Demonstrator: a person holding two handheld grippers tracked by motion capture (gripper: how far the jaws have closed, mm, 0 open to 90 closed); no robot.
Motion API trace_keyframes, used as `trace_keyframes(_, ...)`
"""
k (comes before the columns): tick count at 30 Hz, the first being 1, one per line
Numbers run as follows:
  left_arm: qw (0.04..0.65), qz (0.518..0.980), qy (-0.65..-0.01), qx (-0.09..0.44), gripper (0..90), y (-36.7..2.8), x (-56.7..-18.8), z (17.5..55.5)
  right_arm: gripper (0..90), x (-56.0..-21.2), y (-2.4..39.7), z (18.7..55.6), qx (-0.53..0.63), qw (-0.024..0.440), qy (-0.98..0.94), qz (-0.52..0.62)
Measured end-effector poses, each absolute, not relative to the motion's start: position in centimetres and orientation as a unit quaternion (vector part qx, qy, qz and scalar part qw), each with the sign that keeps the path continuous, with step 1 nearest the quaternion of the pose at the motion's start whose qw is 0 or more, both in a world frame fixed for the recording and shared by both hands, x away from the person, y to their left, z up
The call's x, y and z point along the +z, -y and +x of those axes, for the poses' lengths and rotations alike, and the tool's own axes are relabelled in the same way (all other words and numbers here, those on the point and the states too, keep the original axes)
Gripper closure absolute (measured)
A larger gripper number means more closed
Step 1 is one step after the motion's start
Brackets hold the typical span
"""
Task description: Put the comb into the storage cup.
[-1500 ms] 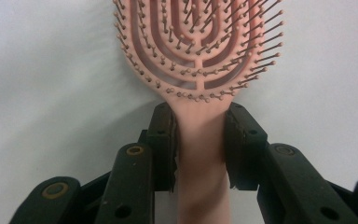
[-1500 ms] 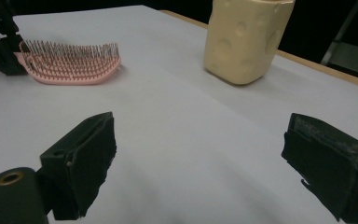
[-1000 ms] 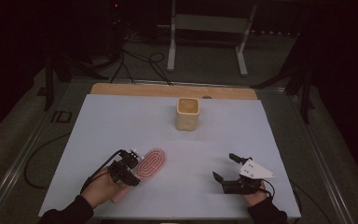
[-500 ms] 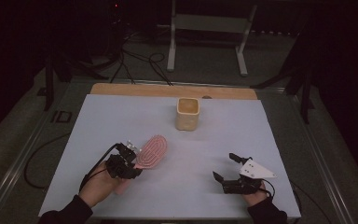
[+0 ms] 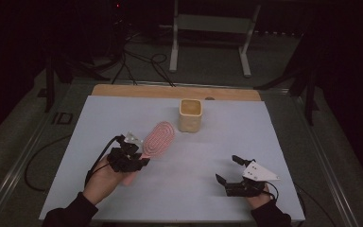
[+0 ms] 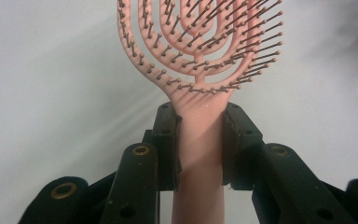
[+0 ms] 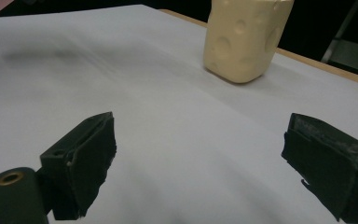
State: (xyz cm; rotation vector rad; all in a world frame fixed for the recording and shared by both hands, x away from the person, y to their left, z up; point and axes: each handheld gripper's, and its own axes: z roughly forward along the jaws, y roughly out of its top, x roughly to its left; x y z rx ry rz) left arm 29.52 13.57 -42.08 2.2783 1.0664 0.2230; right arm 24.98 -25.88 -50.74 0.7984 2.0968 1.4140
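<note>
Hairbrush [image 6: 200, 56] head toward cup [image 5: 190, 115] | left gripper [image 6: 200, 140] clamps handle | right gripper [image 7: 200, 163] wide, empty

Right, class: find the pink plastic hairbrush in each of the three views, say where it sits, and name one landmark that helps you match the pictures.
High view: pink plastic hairbrush, left of centre, its handle in the left gripper.
Left gripper view: hairbrush centre, handle clamped between the jaws, bristles at top.
Right gripper view: not clearly identifiable.
Shared landmark: the white table sheet; the cream cheese-patterned cup links the high and right gripper views.
</note>
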Motion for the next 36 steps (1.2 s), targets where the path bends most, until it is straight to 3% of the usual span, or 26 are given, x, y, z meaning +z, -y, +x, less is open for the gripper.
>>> trace_keyframes(36, 0.416, 0.815, -0.367, 0.168, 70.0, -9.6, -38.1, 34.7, 9.2, -50.8, 25.9, 25.0, 0.52, 0.239, -0.767, 0.291)
